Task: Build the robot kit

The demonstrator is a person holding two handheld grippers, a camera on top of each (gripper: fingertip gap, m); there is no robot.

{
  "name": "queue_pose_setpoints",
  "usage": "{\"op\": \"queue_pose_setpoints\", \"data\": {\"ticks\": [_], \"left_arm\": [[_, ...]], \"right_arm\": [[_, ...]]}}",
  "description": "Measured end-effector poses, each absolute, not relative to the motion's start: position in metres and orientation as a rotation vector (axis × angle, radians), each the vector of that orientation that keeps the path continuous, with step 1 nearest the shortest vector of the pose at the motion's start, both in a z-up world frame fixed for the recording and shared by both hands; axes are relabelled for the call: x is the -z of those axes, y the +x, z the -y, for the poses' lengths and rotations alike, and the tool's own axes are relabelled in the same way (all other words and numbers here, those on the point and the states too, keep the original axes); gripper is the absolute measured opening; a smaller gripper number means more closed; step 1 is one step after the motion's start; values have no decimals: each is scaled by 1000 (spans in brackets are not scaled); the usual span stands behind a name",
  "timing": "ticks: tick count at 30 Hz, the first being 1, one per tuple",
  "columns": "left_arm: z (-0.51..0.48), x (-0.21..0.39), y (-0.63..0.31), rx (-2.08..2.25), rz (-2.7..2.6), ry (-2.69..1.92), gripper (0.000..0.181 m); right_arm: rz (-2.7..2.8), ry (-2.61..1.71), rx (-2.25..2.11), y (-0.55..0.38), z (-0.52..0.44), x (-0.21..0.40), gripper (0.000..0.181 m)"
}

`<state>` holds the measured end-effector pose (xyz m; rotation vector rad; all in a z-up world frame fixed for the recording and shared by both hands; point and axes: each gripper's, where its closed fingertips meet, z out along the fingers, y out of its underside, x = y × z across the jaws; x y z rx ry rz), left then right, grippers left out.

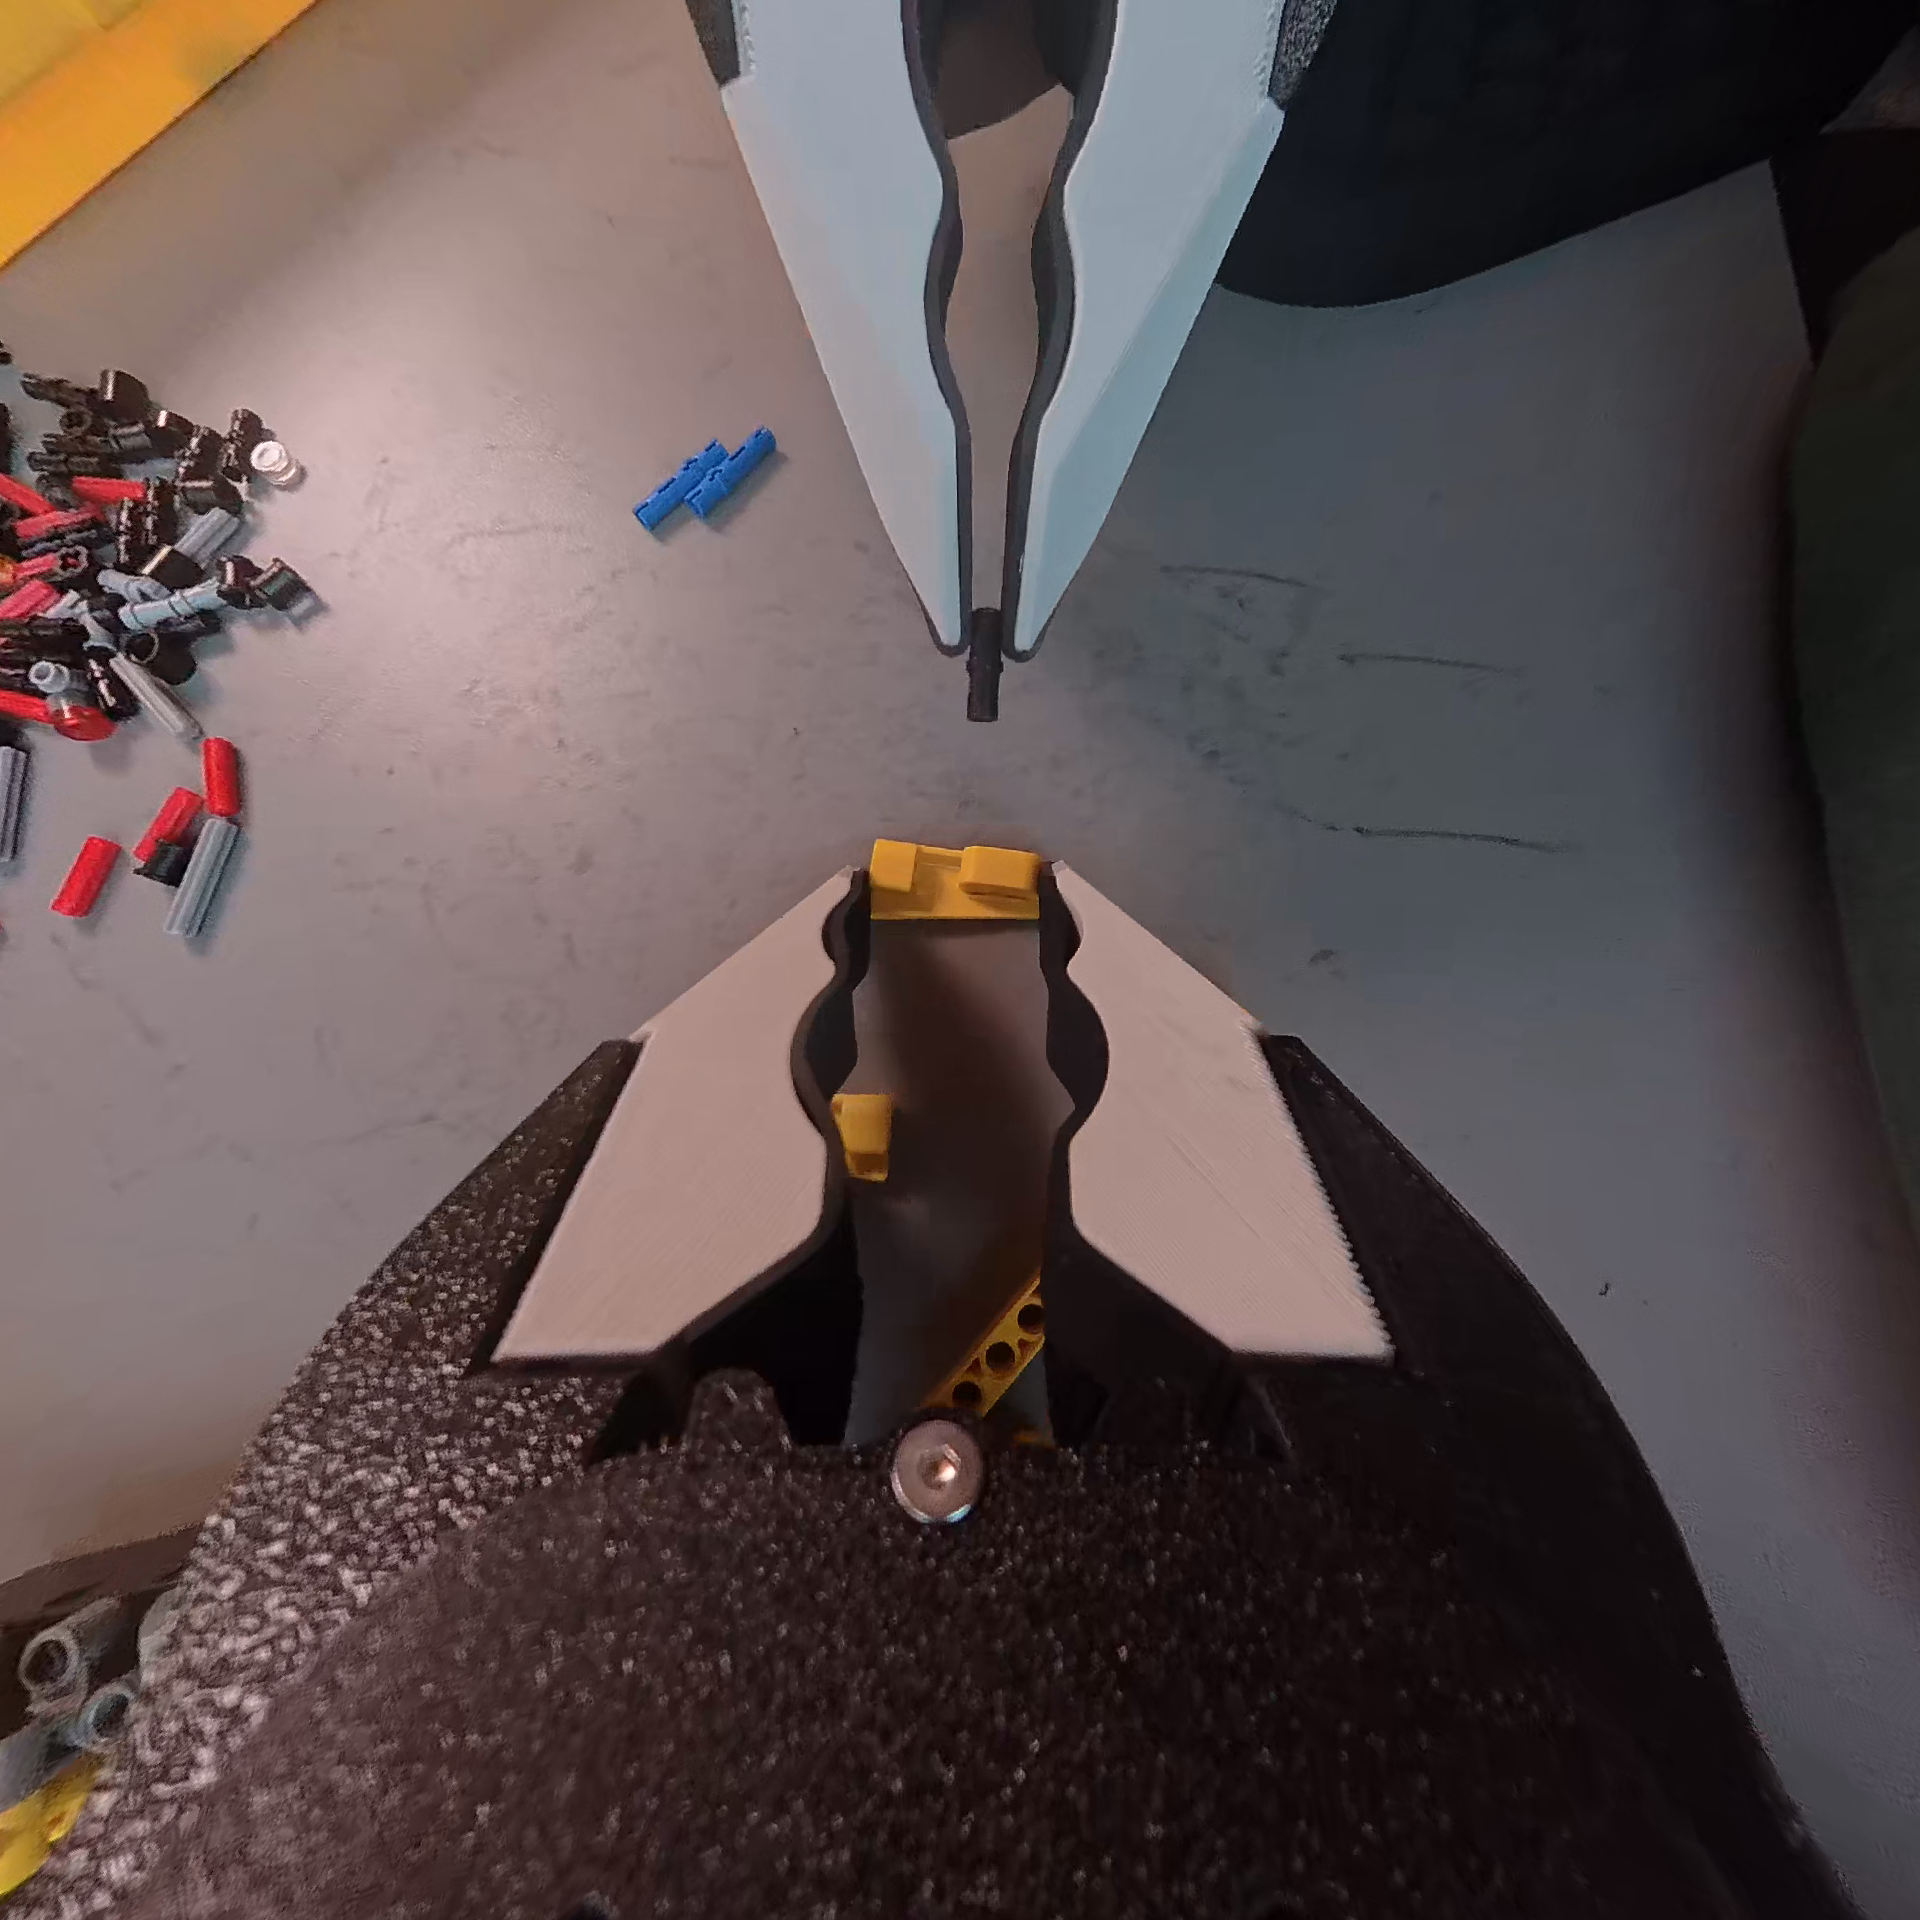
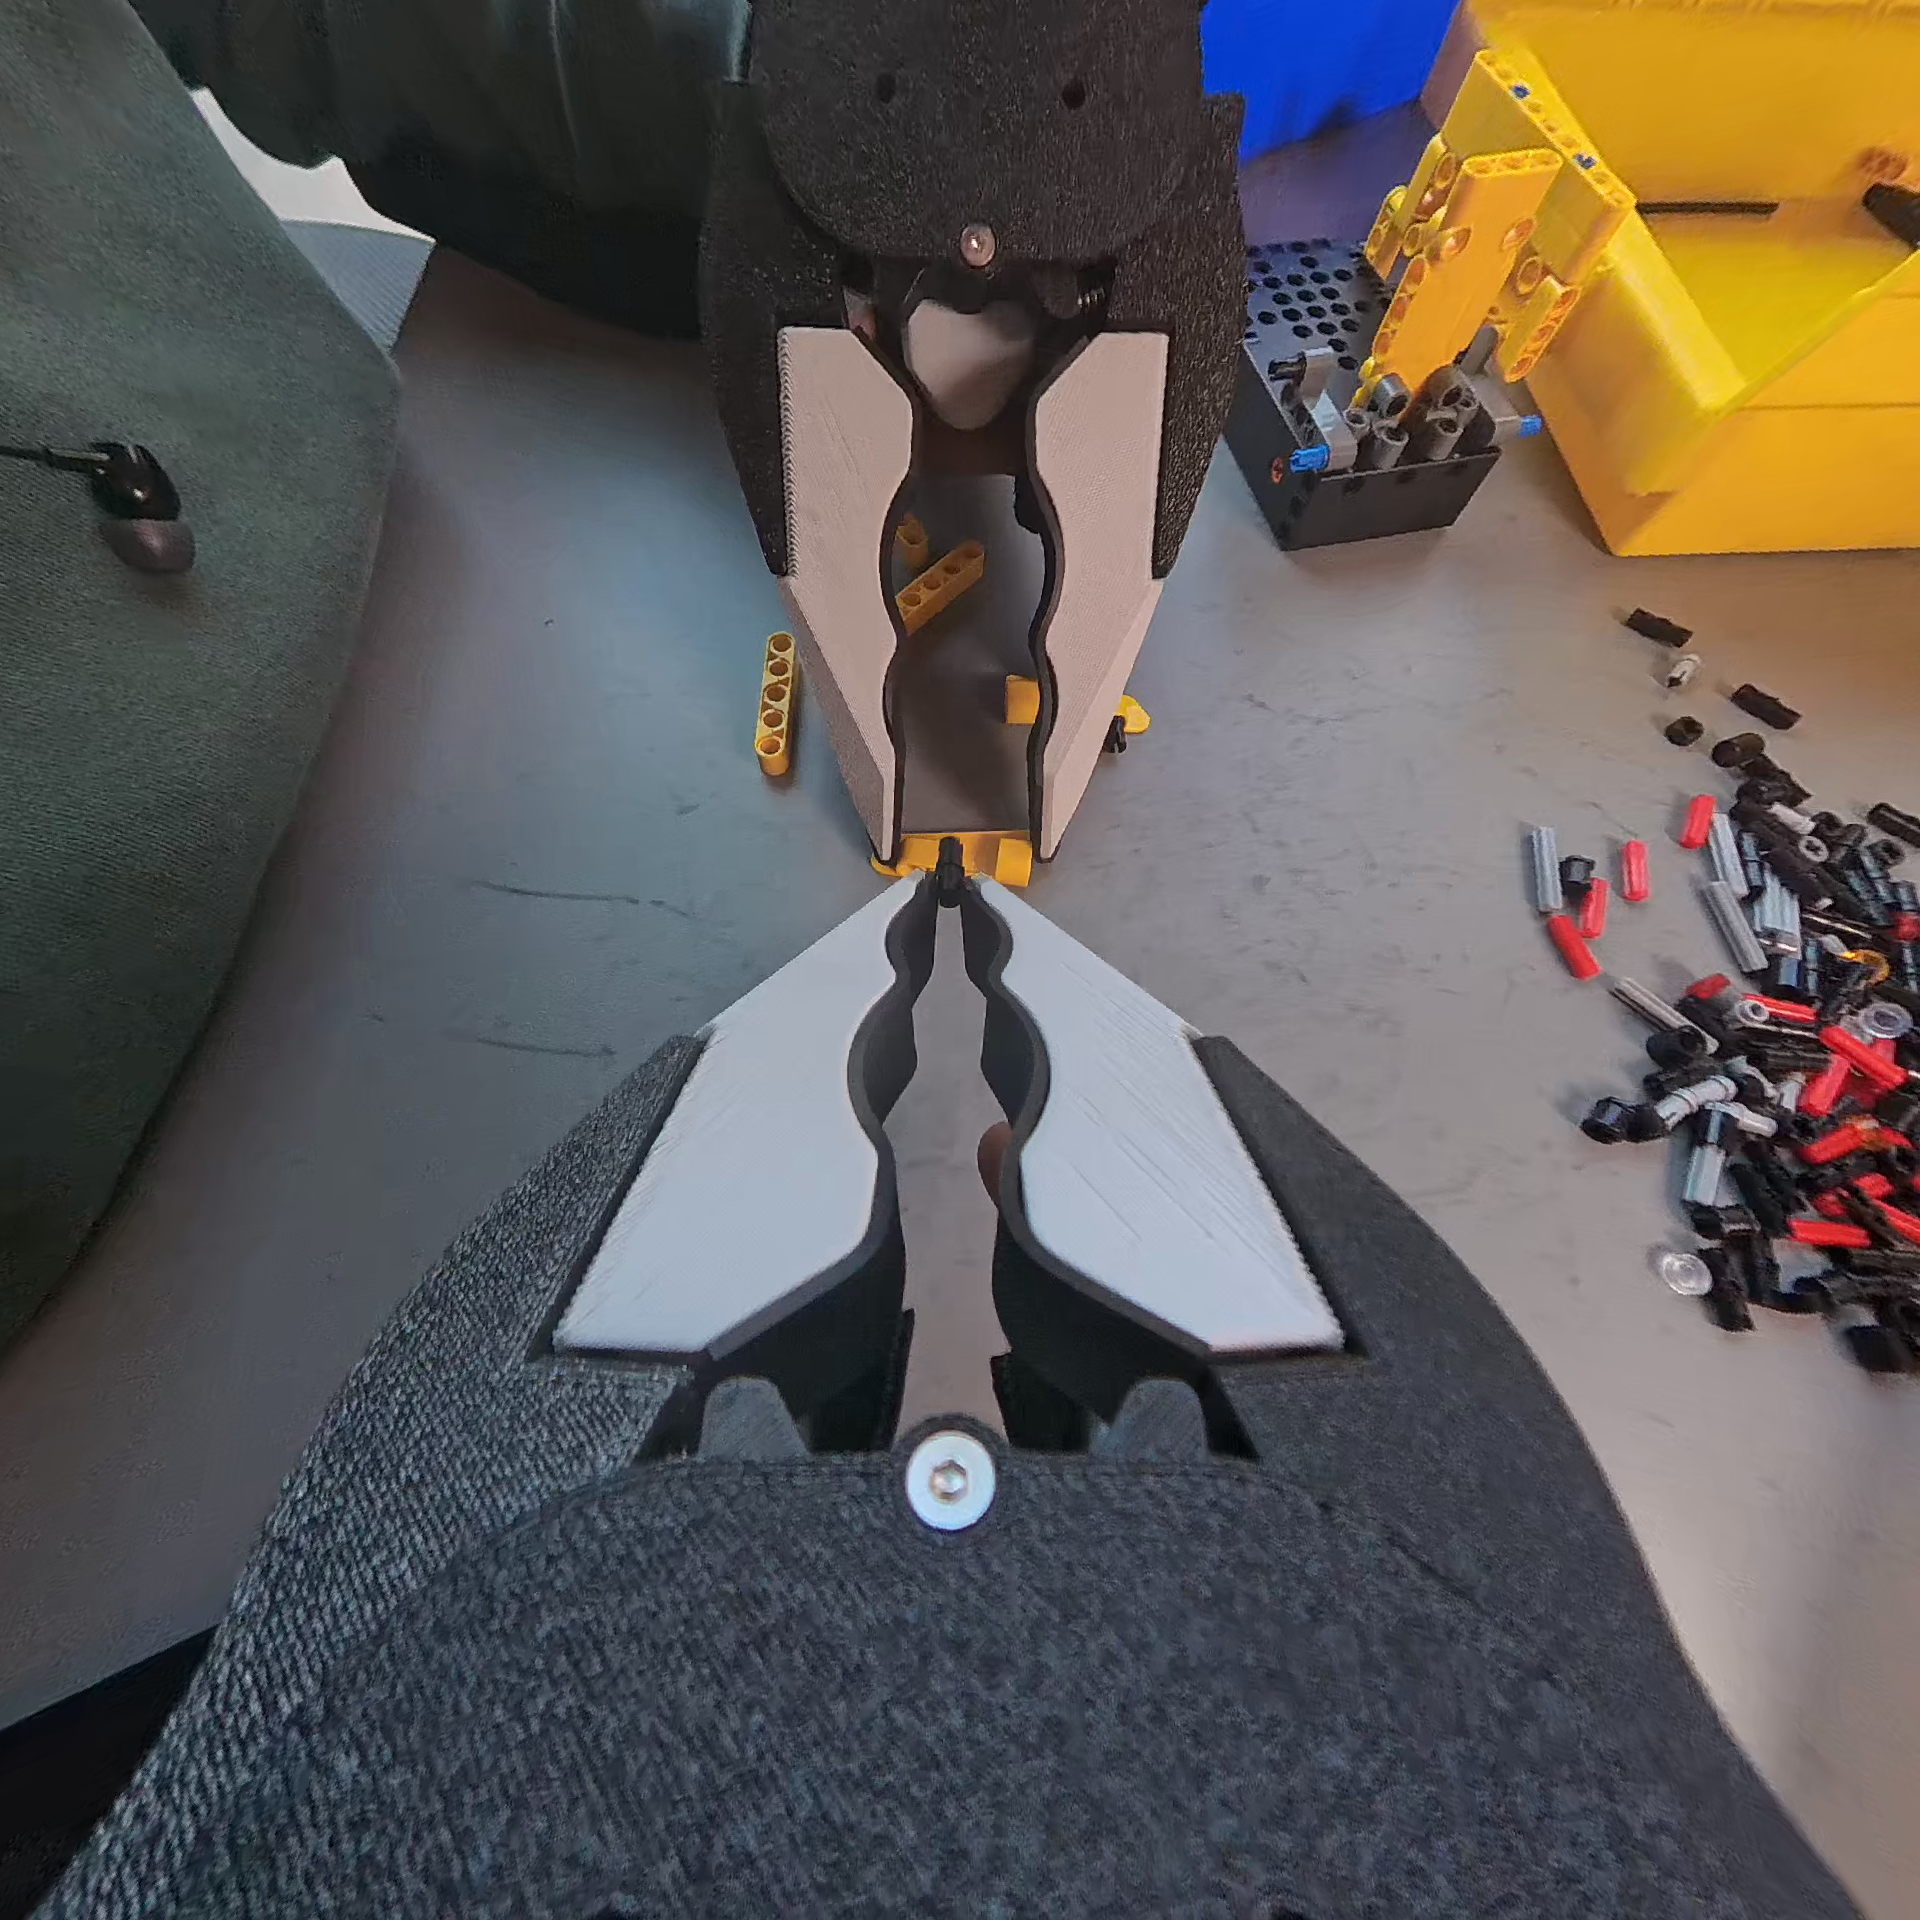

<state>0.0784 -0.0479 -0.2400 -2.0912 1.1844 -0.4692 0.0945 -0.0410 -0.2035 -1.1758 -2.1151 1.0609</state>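
My left gripper (image 1: 954, 881) is shut on a yellow toy building piece (image 1: 954, 883), held across its fingertips just above the grey table (image 1: 1351, 935). My right gripper (image 1: 983, 636) faces it from the opposite side and is shut on a small black pin (image 1: 983, 681) that sticks out of its tips. The pin points at the yellow piece, and a short gap shows between them. In the right wrist view, the right gripper (image 2: 948, 885) holds the pin (image 2: 948, 868) right in front of the yellow piece (image 2: 997, 854) in the left gripper (image 2: 961, 831).
A pile of black, red and grey pins (image 1: 114, 582) (image 2: 1787, 1091) lies to one side. Two blue pins (image 1: 707, 483) lie near the right gripper. Yellow beams (image 2: 775, 704) (image 2: 940, 585) lie by the left gripper. A dark tray of parts (image 2: 1371, 488), a yellow assembly (image 2: 1475, 260) and a yellow box (image 2: 1766, 436) stand behind. My hands' fingertips stand some 5 centimeters from each other. The yellow assembly (image 2: 1475, 260) lies around 15 centimeters away from my left fingertips.
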Motion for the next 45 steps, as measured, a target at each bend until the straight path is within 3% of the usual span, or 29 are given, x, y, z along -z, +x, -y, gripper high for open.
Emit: {"op": "queue_pose_setpoints", "data": {"ticks": [11,27,45], "left_arm": [[39,196,76,604,-965,-1902,31],[37,190,78,531,-958,-1869,30],[36,123,73,762,-678,-1612,30]], "right_arm": [[1993,-1135,-1144,85,37,188,4],[1971,-1154,-1194,83,38,186,4],[1541,-1110,-1707,75,36,115,4]]}}
